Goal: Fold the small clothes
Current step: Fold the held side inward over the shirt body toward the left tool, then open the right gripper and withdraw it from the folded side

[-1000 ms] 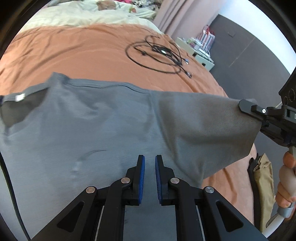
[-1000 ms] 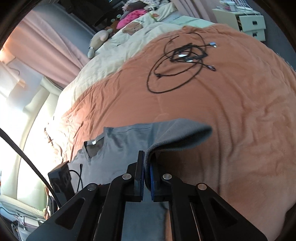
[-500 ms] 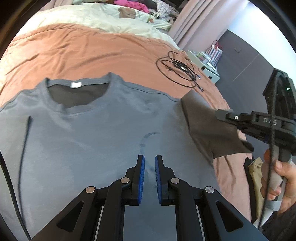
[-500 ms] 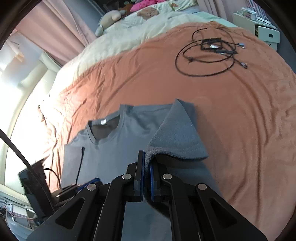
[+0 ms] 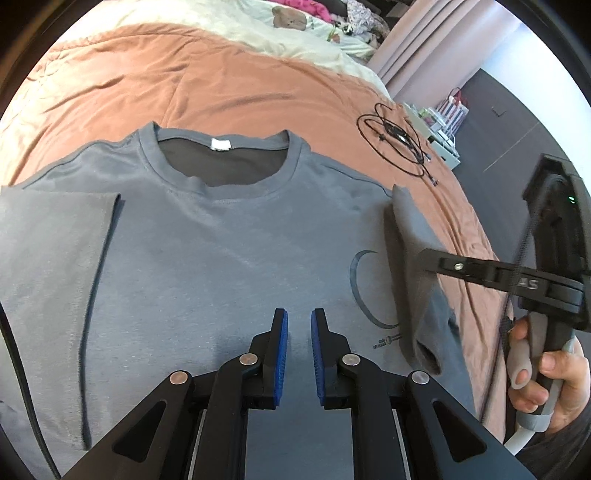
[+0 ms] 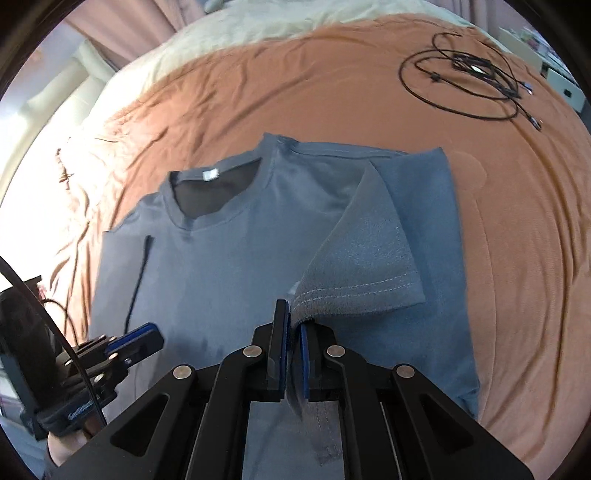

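A grey T-shirt (image 5: 229, 240) lies face up on the orange bedspread, collar away from me; it also shows in the right wrist view (image 6: 229, 258). Its left sleeve (image 5: 51, 229) lies folded in over the body. My right gripper (image 6: 293, 328) is shut on the hem of the right sleeve (image 6: 369, 266) and holds it folded over the shirt's right side; it also shows in the left wrist view (image 5: 424, 258). My left gripper (image 5: 298, 325) hovers over the shirt's chest, slightly open and empty; it also shows in the right wrist view (image 6: 140, 339).
The orange bedspread (image 5: 221, 85) surrounds the shirt. A tangle of black cables (image 6: 469, 85) lies on it to the far right. Cream bedding with stuffed toys (image 5: 288, 22) is at the head. A white shelf unit (image 5: 443, 125) stands past the bed's right edge.
My right gripper has carried the right sleeve inward and down over the shirt's right side. My left gripper has pulled back, so the collar and whole chest now show.
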`<action>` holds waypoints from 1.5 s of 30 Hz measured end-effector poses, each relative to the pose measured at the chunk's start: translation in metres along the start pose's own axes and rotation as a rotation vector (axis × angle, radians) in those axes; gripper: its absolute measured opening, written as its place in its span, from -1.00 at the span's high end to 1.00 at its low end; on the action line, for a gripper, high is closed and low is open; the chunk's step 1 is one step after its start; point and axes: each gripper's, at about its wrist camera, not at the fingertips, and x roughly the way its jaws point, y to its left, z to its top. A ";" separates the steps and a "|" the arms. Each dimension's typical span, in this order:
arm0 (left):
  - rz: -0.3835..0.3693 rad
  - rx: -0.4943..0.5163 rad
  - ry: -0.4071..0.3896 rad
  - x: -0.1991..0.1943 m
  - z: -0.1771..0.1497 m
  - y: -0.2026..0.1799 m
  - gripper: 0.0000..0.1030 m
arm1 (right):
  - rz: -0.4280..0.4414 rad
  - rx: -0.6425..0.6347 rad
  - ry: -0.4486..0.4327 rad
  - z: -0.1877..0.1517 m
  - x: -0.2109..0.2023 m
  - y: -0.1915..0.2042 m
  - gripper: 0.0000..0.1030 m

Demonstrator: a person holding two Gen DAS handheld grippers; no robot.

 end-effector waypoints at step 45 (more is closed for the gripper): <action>0.149 0.199 0.047 0.072 0.028 -0.082 0.19 | -0.051 0.110 -0.025 -0.076 -0.017 -0.114 0.47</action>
